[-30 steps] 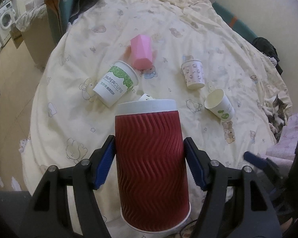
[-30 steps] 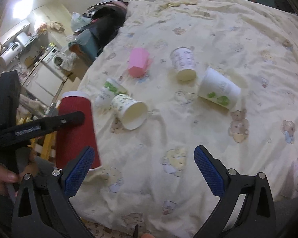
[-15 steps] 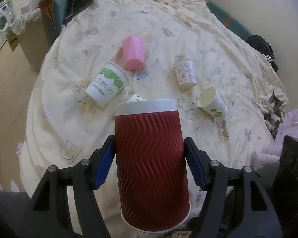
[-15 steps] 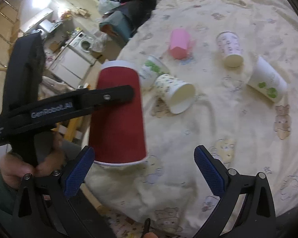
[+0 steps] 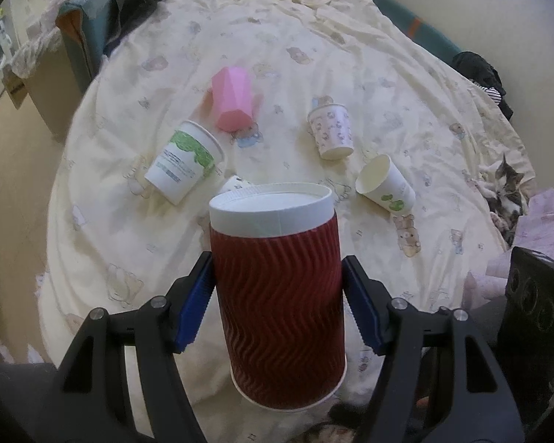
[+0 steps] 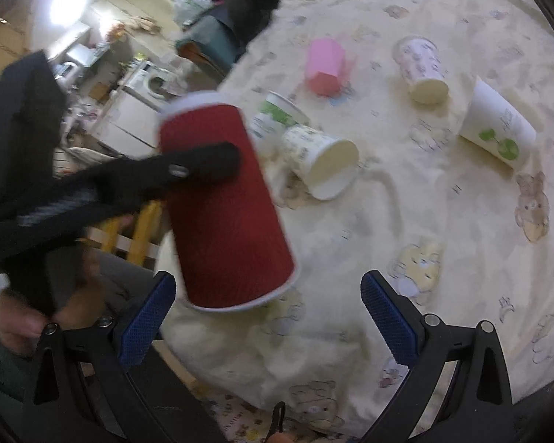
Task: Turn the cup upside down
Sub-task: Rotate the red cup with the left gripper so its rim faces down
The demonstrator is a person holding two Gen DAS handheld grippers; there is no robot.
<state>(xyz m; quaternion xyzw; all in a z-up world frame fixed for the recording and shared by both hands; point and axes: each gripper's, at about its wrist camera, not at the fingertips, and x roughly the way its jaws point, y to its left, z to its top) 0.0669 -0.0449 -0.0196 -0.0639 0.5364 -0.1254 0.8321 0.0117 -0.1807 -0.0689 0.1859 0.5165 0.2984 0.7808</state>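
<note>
Red ribbed paper cup [image 5: 280, 306] with white base uppermost, rim down, tilted, raised above the cream bear-print bedspread [image 5: 351, 74], pinched between the blue pads of the left gripper [image 5: 279, 306]; right gripper [image 6: 267, 317] low beside it, fingers spread, holding nothing.

The red cup [image 5: 277, 295] hides most of a small cup [image 5: 236, 185] behind it (left gripper [image 6: 188, 166] blurred in the right view).

Cup: red ripple-walled paper cup [image 5: 279, 295], white base band
Pose: inverted, slightly tilted, mouth down
Place: clamped between left gripper [image 5: 277, 306] pads, held above the bedding
</note>
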